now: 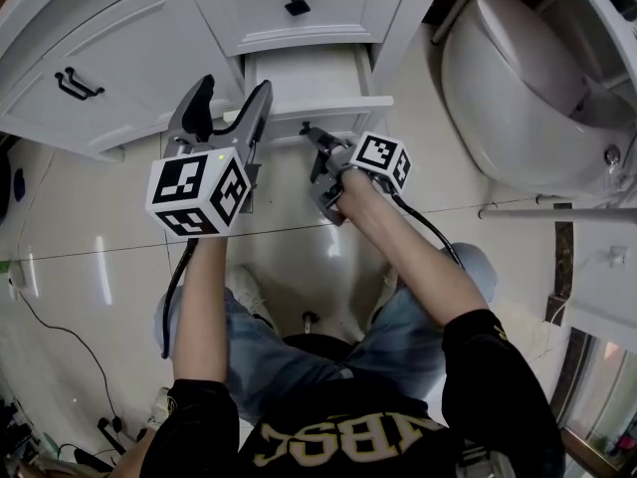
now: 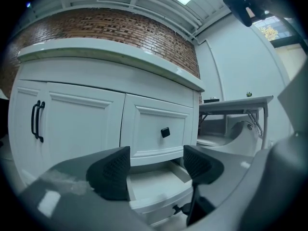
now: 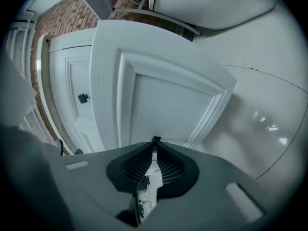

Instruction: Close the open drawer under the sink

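Note:
The white bottom drawer of the vanity stands pulled out over the floor, its inside bare. The left gripper view looks into the same drawer from above its front edge. My left gripper hovers over the drawer's left front corner, jaws open with nothing between them. My right gripper is shut, its tips at the small black knob on the drawer front. Whether the knob is pinched I cannot tell.
Above the open drawer is a shut drawer with a black knob. To its left is a cabinet door with black handles. A white toilet stands close on the right. A cable lies on the tiled floor.

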The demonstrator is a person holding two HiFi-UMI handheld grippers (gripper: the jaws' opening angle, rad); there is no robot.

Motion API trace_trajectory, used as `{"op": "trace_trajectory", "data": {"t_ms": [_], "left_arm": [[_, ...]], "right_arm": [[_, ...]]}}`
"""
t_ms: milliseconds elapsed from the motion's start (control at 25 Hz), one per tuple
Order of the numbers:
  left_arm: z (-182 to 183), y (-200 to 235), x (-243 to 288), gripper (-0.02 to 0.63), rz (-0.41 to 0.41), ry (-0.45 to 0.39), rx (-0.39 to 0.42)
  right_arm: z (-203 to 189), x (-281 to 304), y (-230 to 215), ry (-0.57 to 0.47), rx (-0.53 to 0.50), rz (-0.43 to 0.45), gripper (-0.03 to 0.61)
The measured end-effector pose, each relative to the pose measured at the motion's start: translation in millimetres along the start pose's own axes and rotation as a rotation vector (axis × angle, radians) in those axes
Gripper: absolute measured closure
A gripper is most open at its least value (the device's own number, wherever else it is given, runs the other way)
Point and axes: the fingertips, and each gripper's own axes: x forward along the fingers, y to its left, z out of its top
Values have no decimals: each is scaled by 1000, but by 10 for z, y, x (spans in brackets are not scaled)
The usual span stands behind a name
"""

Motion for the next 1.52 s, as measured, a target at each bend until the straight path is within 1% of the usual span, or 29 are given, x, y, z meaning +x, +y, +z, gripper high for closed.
{"op": "trace_trajectory", "data": {"t_ms": [120,240,320,400,480,520,560,640,720,760,840,960,1080,1160,1240,1360,1520], "left_arm": [[19,39,120,265,-11,-6,-4],[-39,112,214,265,-14,10,-10],[-70,157,263,265,-18,23,0],[-87,196,303,265,-24,35,28],[-105,247,339,265,-26,41,52],[-130,280,358,265,-26,46,61],[-171,318,382,265,-24,56,69],[-272,408,433,265,-16,85,77],[-330,493,463,265,-8,104,75],[-335,517,464,265,-8,107,74],[-301,520,456,265,-13,103,83],[-268,460,414,265,-17,100,104],[-237,344,382,265,-23,98,110],[-174,243,332,265,-32,87,115],[-116,132,244,265,-42,75,122],[-26,-20,78,265,-44,55,136],[134,-264,-216,265,-40,13,126]], "right_arm": [[157,165,50,-26,6,2,543],[325,338,83,-60,27,7,543],[471,469,126,-94,20,21,543],[623,612,181,-116,-46,29,543],[764,760,232,-120,-130,32,543],[821,823,250,-119,-155,32,543],[862,865,262,-115,-171,23,542],[893,887,282,-94,-225,-31,541],[889,899,308,-43,-309,-85,543],[882,906,311,-15,-330,-93,541],[889,924,310,26,-335,-75,537],[879,950,331,47,-346,-48,529],[877,926,314,57,-401,-66,531],[859,904,347,73,-491,-91,537],[795,845,511,65,-630,-73,529],[676,626,905,20,-843,-21,529],[544,137,1344,-80,-1077,-23,526]]}}
